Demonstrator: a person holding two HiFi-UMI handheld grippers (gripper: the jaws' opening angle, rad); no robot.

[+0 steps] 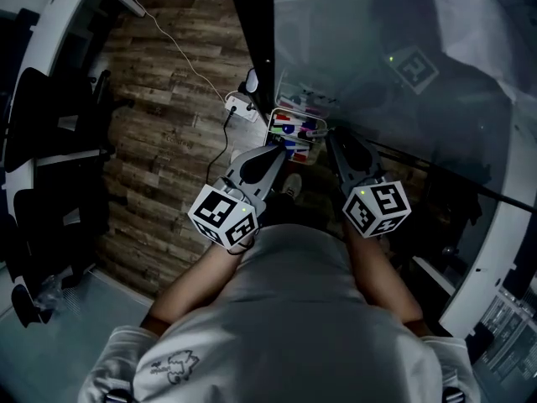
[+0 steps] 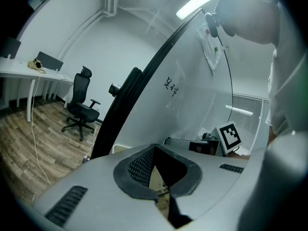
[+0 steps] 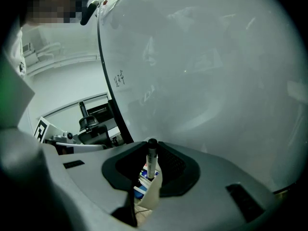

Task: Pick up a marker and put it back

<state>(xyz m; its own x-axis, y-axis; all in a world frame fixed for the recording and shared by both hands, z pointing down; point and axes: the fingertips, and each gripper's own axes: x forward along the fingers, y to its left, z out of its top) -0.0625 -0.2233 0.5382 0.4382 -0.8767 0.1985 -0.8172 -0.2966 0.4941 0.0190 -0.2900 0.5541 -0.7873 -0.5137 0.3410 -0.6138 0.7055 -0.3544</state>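
Observation:
A marker [image 3: 152, 159] with a black cap stands upright between the jaws of my right gripper [image 3: 150, 171], which is shut on it. Just under it lies the marker tray [image 3: 140, 186], with blue and white markers in it. In the head view the tray [image 1: 295, 131] sits at the foot of the whiteboard and holds several coloured markers. My right gripper [image 1: 339, 144] reaches to the tray's right end. My left gripper [image 1: 273, 153] points at its left end. In its own view my left gripper [image 2: 161, 184] is shut with nothing in it.
The glossy whiteboard [image 1: 377, 23] in its black frame [image 2: 130, 100] rises straight ahead, with a square marker tag [image 1: 415, 67] on it. A power strip and cable [image 1: 239, 106] lie on the wooden floor at left. An office chair [image 2: 82, 107] and a white desk [image 2: 29, 73] stand further left.

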